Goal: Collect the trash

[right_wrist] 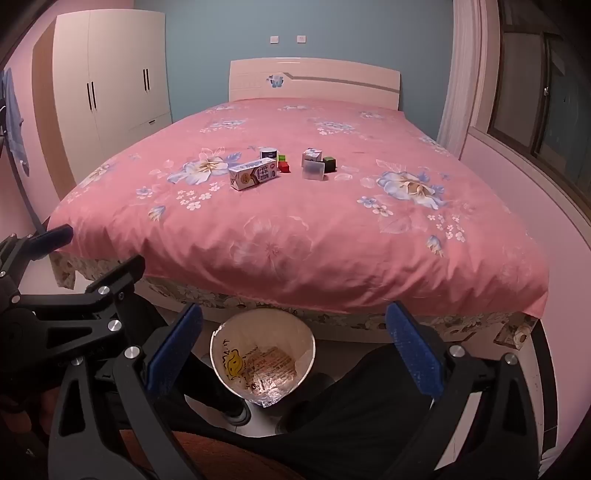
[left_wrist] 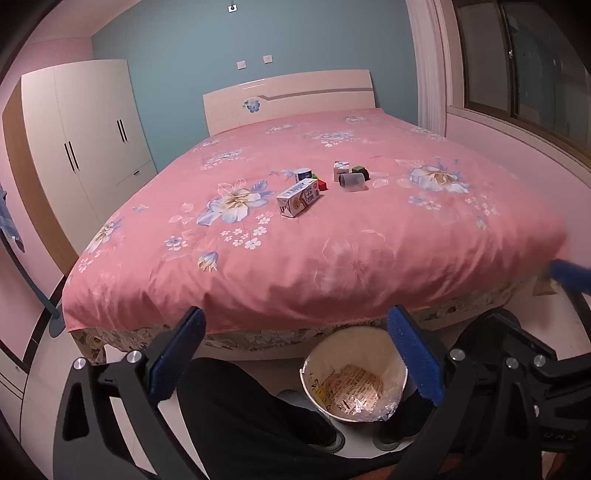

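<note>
Both tongs, left (left_wrist: 295, 354) and right (right_wrist: 293, 350), gape wide and empty over the floor bin (right_wrist: 262, 363) at the bed's (right_wrist: 295, 236) foot edge. The milk carton (right_wrist: 253, 176), cubes and small boxes lie mid-bed, well apart.

The bed (right_wrist: 295, 229) is covered in pink, printed with blue and white flowers. A white milk carton (right_wrist: 253, 174) with blue lettering is seen beside a red block (right_wrist: 284, 166) and a green one (right_wrist: 282, 157). A dark green block (right_wrist: 330, 163) is seen near a grey translucent cup (right_wrist: 313, 170). The bin (right_wrist: 221, 343) is white with a yellow face printed inside. Both sets of tongs (left_wrist: 295, 363) (right_wrist: 293, 356) are black with blue pads. The wardrobe (right_wrist: 110, 74) is cream, the back wall (right_wrist: 221, 29) grey-blue.
</note>
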Demonstrator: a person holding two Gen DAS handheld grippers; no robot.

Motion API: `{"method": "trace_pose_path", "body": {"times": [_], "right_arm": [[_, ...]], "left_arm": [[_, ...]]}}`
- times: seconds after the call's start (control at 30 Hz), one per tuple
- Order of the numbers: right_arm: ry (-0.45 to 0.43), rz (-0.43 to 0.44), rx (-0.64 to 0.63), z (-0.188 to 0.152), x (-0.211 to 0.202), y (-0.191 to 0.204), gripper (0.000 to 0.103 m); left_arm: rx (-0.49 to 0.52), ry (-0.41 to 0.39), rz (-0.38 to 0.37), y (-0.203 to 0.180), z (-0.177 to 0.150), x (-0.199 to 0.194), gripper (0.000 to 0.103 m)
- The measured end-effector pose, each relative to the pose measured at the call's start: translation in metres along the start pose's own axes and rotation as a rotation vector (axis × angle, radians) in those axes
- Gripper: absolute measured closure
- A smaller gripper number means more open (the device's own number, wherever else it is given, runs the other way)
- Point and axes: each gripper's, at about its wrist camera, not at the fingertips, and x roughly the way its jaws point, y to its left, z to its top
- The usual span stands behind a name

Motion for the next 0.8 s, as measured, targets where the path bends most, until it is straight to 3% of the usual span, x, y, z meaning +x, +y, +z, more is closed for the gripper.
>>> {"method": "trace_pose_path", "body": {"times": [0.8], "right_arm": [[-0.003,0.009,0.008,0.0004,0.0029,-0.0004,0.005]], "left_arm": [[-0.003,0.005,-0.001,0.0014,-0.0019,0.002,0.003]]}}
